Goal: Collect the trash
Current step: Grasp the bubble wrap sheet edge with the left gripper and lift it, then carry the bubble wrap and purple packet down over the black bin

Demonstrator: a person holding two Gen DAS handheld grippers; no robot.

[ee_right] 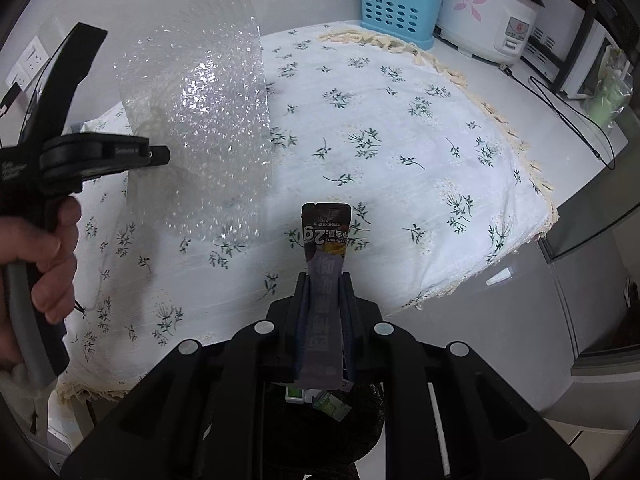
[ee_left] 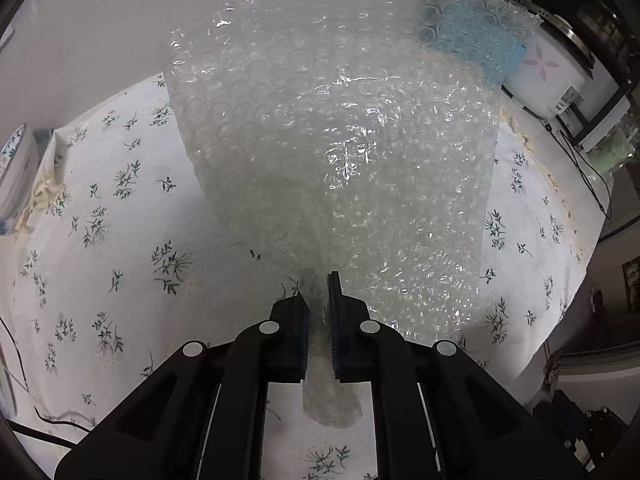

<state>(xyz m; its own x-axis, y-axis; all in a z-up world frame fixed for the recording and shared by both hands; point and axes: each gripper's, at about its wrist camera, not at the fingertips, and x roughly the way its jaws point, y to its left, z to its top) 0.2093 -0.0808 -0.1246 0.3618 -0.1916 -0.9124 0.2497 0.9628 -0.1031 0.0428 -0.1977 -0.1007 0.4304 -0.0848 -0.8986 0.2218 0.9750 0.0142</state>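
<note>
Bubble wrap (ee_left: 336,152) upright, clamped in left gripper (ee_left: 319,300); sachet (ee_right: 325,276) lengthwise, pinched in right gripper (ee_right: 325,292).

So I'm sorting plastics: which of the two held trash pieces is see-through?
The bubble wrap sheet in the left gripper; the sachet in the right gripper is dark, printed and opaque.

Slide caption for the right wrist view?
Right hand-held gripper shut on a snack wrapper; left one lifts bubble wrap off the tablecloth.

Snack wrapper (ee_right: 326,240) – "29", upside down.
</note>
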